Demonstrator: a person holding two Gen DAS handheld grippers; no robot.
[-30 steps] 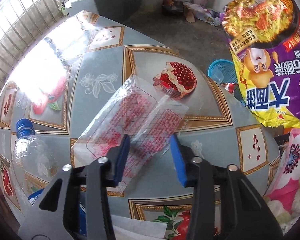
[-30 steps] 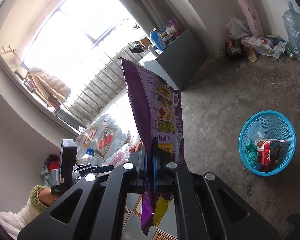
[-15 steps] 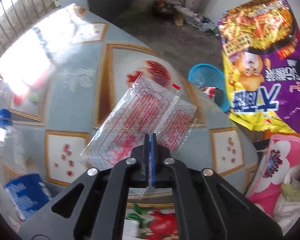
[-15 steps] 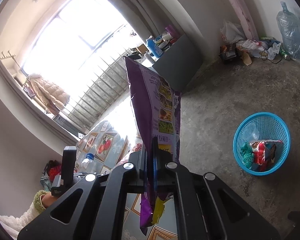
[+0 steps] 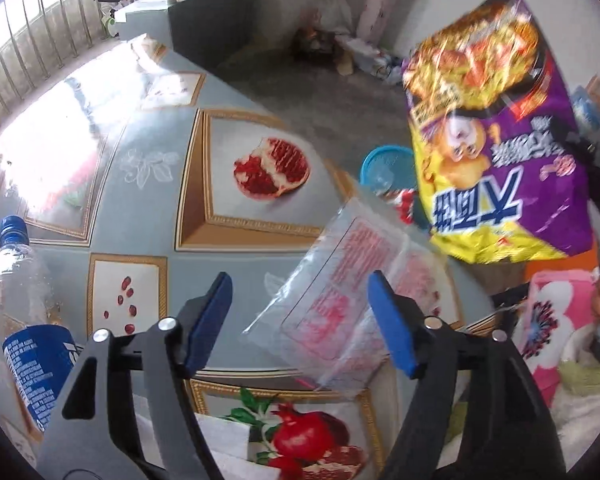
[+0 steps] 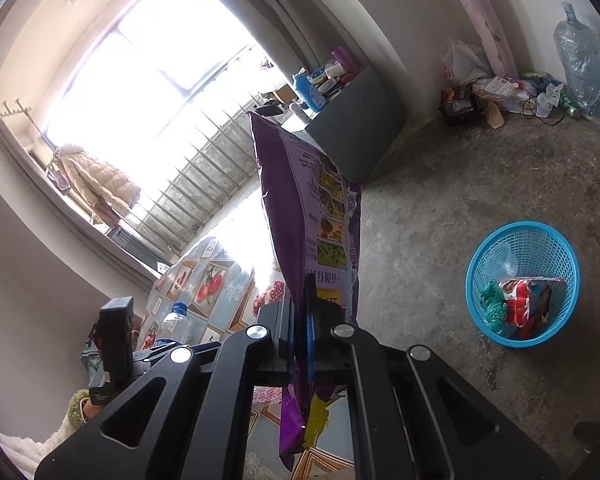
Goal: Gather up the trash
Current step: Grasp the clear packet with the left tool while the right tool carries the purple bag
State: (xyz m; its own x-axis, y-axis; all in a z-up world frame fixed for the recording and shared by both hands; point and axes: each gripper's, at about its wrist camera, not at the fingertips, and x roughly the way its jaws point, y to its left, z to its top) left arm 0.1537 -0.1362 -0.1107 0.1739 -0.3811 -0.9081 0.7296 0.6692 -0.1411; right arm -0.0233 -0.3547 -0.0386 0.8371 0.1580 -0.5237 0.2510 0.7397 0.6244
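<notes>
The left gripper [image 5: 302, 320] hangs over the round table with the grey-blue pomegranate-picture cloth [image 5: 236, 160]. Its blue pads [image 5: 210, 322] stand far apart and its jaws are opening. A clear plastic wrapper with red print [image 5: 340, 304] shows between the two pads, tilted, and no pad presses on it. The picture is blurred there, so I cannot tell if the wrapper lies on the cloth or is in the air. It is at the right, near edge of the table, close to where the cloth ends.

At the left edge of the table lies a clear plastic bottle with a blue cap and blue label [image 5: 16, 300]. The middle and far parts of the table are bare cloth, bright with light from the window.

The right gripper [image 6: 304, 320] is closed tight on a big purple and yellow snack bag [image 6: 312, 216]. The bag stands up tall from the pads, and its bottom end hangs down below them. In the left view the same bag [image 5: 496, 140] hangs in the air to the right, past the table edge.

On the grey concrete floor [image 6: 440, 200], to the right, sits a round blue plastic basket [image 6: 556, 248] with some wrappers inside. There is open floor all around the basket. More bags and clutter lie far off by the wall.
</notes>
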